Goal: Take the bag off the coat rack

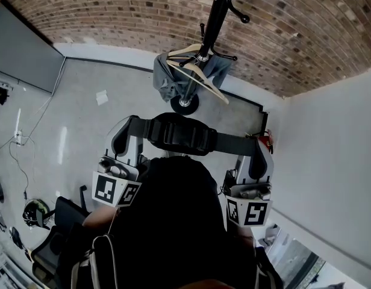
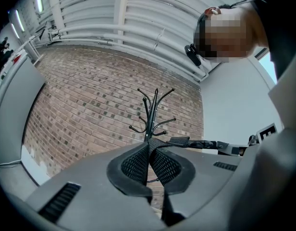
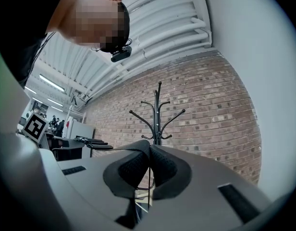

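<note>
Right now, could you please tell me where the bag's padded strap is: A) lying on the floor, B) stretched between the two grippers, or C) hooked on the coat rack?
B: the padded strap spans from the left gripper to the right gripper, both shut on it, clear of the coat rack.

— The coat rack [image 1: 217,11] at twelve o'clock?
— Black metal, smooth, with a slight sheen. The hanger [image 1: 197,80] on it looks like pale wood, and the grey cloth [image 1: 164,80] is soft and matt.
— And the bag strap [image 1: 176,134]?
— Matt black webbing, padded in the middle. Behind, the brick wall [image 1: 113,17] is rough, and the floor [image 1: 83,125] at ten o'clock is glossy.
</note>
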`<state>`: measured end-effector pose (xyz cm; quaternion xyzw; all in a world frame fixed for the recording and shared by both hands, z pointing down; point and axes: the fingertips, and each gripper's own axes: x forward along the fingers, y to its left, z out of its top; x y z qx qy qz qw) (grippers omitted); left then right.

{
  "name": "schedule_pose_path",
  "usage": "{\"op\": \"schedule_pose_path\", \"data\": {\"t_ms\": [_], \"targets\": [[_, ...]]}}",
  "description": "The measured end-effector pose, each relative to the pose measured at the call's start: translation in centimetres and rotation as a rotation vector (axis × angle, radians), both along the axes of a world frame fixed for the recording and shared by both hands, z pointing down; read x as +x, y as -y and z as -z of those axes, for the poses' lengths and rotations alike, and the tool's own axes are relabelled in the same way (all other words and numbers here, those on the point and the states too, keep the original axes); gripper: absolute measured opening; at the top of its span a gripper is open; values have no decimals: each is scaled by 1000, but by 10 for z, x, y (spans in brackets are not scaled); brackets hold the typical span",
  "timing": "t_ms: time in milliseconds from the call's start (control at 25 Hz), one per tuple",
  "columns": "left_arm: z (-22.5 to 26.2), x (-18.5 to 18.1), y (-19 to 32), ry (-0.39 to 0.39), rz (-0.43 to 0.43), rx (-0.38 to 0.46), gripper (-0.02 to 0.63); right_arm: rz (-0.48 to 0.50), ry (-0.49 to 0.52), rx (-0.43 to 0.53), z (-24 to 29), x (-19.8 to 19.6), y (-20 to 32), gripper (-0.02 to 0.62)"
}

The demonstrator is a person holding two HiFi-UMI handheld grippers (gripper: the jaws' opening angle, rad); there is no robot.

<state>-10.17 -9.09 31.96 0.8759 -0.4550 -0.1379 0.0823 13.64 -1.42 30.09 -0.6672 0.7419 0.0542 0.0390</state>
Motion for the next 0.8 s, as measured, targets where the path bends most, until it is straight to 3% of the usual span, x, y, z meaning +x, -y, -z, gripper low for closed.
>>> {"op": "schedule_pose_path", "data": {"t_ms": [800], "targets": [[3, 13, 12, 5, -27, -16, 20, -28, 39, 7, 0, 10, 2, 20]]}}
